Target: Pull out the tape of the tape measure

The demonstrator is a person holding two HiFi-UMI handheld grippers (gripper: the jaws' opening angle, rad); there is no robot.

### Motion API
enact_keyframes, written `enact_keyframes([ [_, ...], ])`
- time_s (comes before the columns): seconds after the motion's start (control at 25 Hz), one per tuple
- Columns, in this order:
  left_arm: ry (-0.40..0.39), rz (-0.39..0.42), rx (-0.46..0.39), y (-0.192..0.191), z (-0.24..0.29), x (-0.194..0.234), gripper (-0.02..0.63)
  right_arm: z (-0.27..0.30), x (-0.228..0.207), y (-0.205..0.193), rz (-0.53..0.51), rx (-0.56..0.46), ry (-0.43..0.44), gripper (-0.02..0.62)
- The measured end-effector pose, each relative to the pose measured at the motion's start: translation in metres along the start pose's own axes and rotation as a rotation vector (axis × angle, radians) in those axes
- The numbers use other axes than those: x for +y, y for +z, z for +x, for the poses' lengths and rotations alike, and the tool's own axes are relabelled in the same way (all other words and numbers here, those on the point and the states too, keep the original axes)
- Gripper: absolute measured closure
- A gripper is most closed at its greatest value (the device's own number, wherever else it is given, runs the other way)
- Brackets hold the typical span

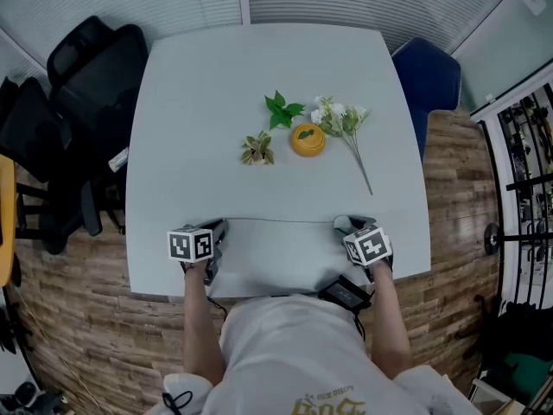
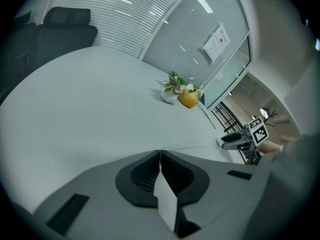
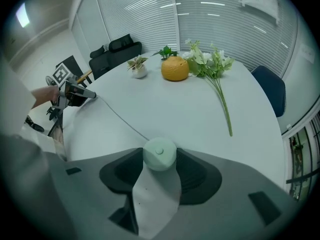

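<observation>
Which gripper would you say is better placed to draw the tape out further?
Probably left: the left gripper pinches the tape by its end, while the right gripper anchors the round case.

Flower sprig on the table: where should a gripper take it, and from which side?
The flower sprig lies flat with its blooms close beside the orange round thing, so probably take the bare lower stem from above, jaws across it.

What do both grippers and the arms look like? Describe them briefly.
The left gripper and right gripper are grey with black ribbed pads; each carries a white cube with black square markers. Forearms are bare below a white shirt.
</observation>
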State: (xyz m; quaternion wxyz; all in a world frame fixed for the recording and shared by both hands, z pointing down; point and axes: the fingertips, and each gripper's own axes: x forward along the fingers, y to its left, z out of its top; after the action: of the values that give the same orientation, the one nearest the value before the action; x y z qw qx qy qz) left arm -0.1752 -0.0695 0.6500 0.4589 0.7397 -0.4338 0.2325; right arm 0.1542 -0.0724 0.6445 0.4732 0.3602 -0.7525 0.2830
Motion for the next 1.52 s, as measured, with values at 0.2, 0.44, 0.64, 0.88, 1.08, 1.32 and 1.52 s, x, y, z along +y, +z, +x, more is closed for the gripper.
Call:
enact_keyframes([
  [0.2,0.005,0.034,0.031,0.0,0.008,-0.004,0.595,0.004,-0.001,-0.002,-0.004,0.008,-0.011,0.37],
  [0.44,0.037,0.053,0.064,-0.002,0.011,-0.003,0.594,0.007,-0.001,-0.004,-0.01,0.015,-0.02,0.368],
  [0.64,0.053,0.071,0.055,0.0,0.013,-0.003,0.594,0.01,-0.001,-0.004,-0.02,0.017,-0.029,0.367],
  [0.88,0.078,0.076,0.049,-0.001,0.013,-0.001,0.59,0.013,0.002,-0.006,-0.036,0.03,-0.02,0.349],
  [1.08,0.096,0.09,0.039,0.0,0.012,0.0,0.5,0.011,0.006,-0.006,-0.033,0.018,-0.02,0.344],
  [1.32,0.112,0.124,0.008,0.003,0.009,0.0,0.434,0.007,0.008,-0.004,-0.022,-0.005,-0.033,0.334],
  [1.52,0.133,0.139,-0.02,0.003,0.002,-0.001,0.426,-0.002,0.006,0.002,0.0,-0.061,-0.058,0.334],
])
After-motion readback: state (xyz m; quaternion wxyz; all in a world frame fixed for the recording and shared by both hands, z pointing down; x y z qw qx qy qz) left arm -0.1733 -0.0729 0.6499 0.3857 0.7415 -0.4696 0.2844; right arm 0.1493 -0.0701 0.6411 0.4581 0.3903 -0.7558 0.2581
